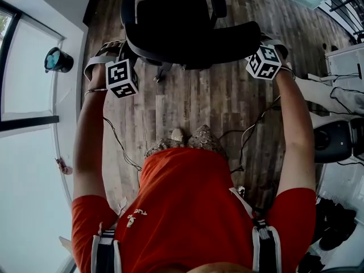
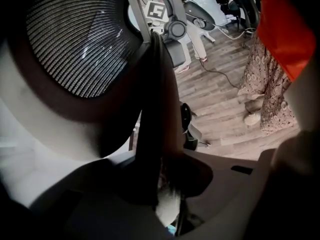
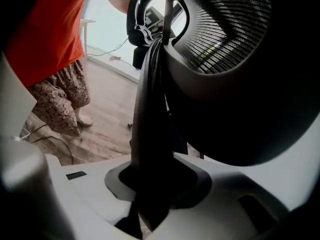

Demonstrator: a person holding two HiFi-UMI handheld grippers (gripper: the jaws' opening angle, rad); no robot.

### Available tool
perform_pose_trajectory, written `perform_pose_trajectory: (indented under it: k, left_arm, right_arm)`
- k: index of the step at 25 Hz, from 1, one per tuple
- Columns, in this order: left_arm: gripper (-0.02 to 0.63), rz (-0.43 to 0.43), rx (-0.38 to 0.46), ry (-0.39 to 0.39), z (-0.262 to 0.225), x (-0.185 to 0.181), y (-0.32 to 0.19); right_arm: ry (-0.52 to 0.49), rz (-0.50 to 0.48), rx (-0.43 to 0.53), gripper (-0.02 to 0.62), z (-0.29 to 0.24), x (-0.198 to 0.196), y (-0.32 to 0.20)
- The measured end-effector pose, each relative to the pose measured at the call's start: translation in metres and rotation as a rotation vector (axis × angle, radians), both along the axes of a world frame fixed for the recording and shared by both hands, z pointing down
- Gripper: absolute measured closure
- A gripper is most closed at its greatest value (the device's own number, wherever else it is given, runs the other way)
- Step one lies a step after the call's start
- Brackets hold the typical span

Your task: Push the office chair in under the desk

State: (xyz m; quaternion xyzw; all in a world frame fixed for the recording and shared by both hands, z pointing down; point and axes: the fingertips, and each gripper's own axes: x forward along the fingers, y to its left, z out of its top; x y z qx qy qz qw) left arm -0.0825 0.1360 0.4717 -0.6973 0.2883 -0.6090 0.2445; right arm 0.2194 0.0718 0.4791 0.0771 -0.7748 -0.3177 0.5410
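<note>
Black mesh office chair stands on the wood floor, just ahead of a person in a red shirt, backrest toward them. Left gripper pinches the backrest's left edge and right gripper its right edge. Both gripper views show the dark frame clamped between the jaws. Cables hang from both grippers.
</note>
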Motion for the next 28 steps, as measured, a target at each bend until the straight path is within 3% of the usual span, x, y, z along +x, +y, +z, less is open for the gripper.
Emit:
perform_pose_trajectory:
  k: [10,28]
  left_arm:
    - [0.523,0.03,0.041,0.009,-0.008,-0.012,-0.061]
    - [0.52,-0.042,0.01,-0.018,-0.006,-0.084,-0.243]
  right_arm:
    - [0.006,0.014,-0.012,0.471,-0.001,-0.015,-0.069]
    - [-0.006,-0.043,-0.018,0.477,0.012,-0.077,-0.249]
